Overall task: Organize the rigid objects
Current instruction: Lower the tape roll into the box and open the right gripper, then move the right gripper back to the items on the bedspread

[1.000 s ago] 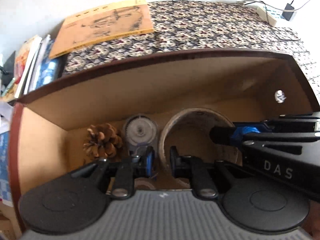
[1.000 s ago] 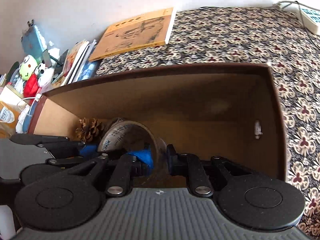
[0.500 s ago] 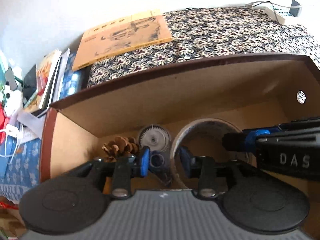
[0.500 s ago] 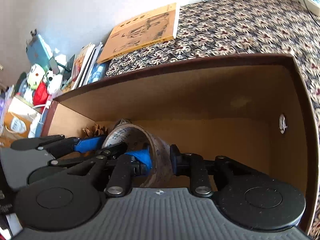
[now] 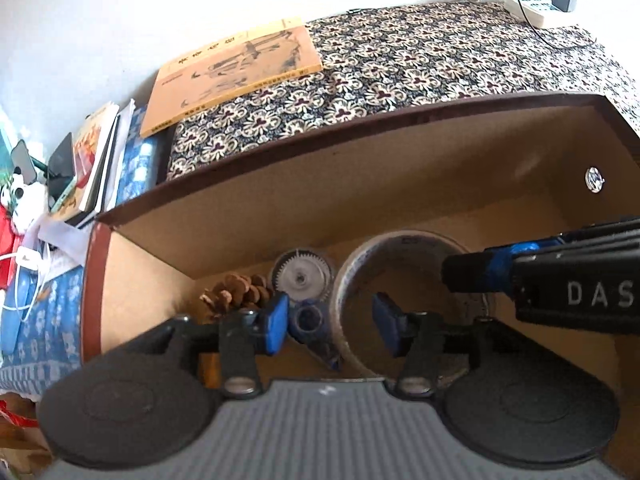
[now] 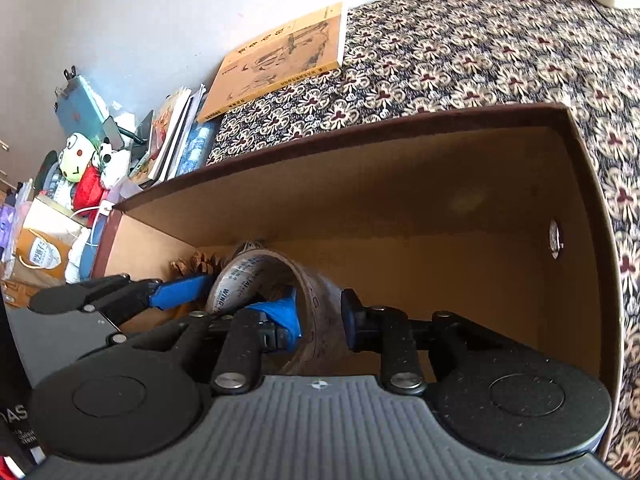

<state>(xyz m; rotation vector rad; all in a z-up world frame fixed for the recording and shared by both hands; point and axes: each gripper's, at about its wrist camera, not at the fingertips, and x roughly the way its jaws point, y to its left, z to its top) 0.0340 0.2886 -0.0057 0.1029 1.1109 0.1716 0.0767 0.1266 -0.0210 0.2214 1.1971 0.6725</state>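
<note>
Box point(image 5: 360, 184): matt brown cardboard inside, raw and slightly fibrous; rim and outer face showing a dark maroon, smoother coating. Metal eyelet point(image 5: 594, 179) in the end wall glinting. Tape roll point(image 5: 412, 240): translucent glossy film over a printed core. Correction-tape dispenser point(image 5: 306, 280): clear, shiny plastic with a white plastic gear showing through. Pine cone point(image 5: 236, 290): dry, rough, woody scales. Left gripper point(image 5: 332, 320): matt black plastic links, blue rubbery-looking pads, ribbed grey base. Cloth point(image 5: 440, 56) under the box: woven, patterned, matt. Book point(image 5: 236, 68): matt ochre paper cover.
</note>
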